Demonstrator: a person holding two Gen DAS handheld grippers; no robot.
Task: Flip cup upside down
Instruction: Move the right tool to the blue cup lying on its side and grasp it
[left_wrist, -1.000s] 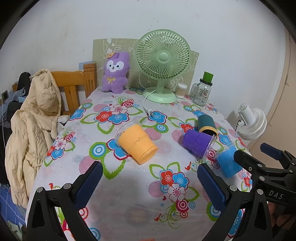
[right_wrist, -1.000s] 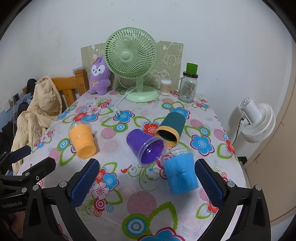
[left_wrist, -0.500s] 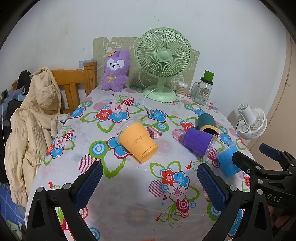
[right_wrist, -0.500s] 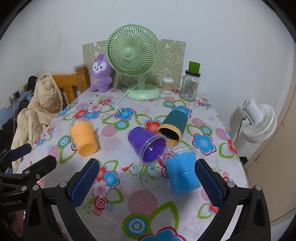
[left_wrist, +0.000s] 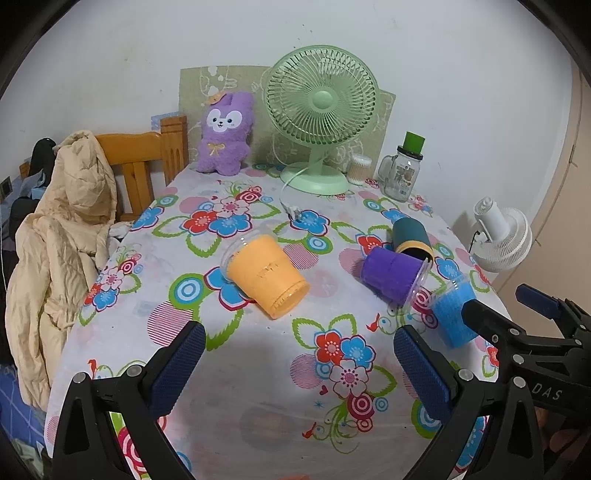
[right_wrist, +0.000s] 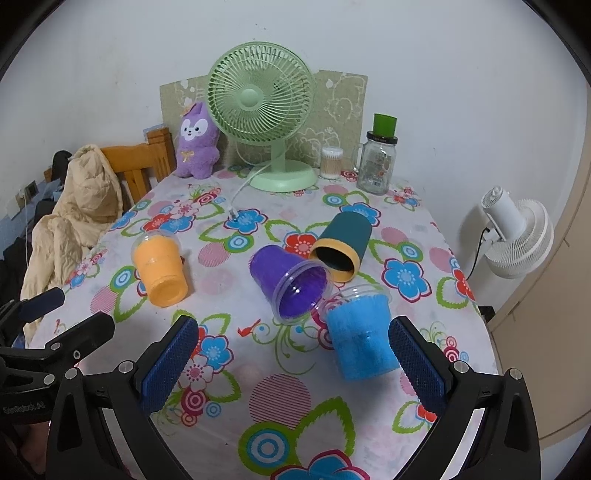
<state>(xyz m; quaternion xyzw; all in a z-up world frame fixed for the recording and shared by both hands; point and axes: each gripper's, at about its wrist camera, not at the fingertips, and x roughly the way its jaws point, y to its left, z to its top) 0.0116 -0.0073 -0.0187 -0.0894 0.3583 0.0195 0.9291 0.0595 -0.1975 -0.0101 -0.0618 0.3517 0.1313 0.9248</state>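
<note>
Four cups are lying on their sides on the bench (left_wrist: 258, 424), which has a loud flower-print cloth on it. The orange cup (left_wrist: 266, 276) is off by itself on the left half, clear rim pointing toward the far side, base toward the camera. The other three are bunched up on the right: the purple cup (right_wrist: 289, 285) has its open mouth facing the right wrist camera, the teal cup (right_wrist: 341, 244) with a yellow rim sits just behind it and they look to be touching, and the blue cup (right_wrist: 360, 334) lies just in front, its clear rim right up against the purple one's mouth.

The left gripper (left_wrist: 299, 365) hovers low over the near edge of the bench, jaws spread wide with nothing between them, lined up roughly with the orange cup but well short of it. The right gripper (right_wrist: 293, 362) is also released and wide open, hanging over the near right part of the bench; the blue cup sits just ahead of its right finger (right_wrist: 415, 363), not touching as far as I can tell.

At the back there's a green fan (left_wrist: 320, 110), a purple plush (left_wrist: 224, 133) and a glass jar (left_wrist: 402, 170).
</note>
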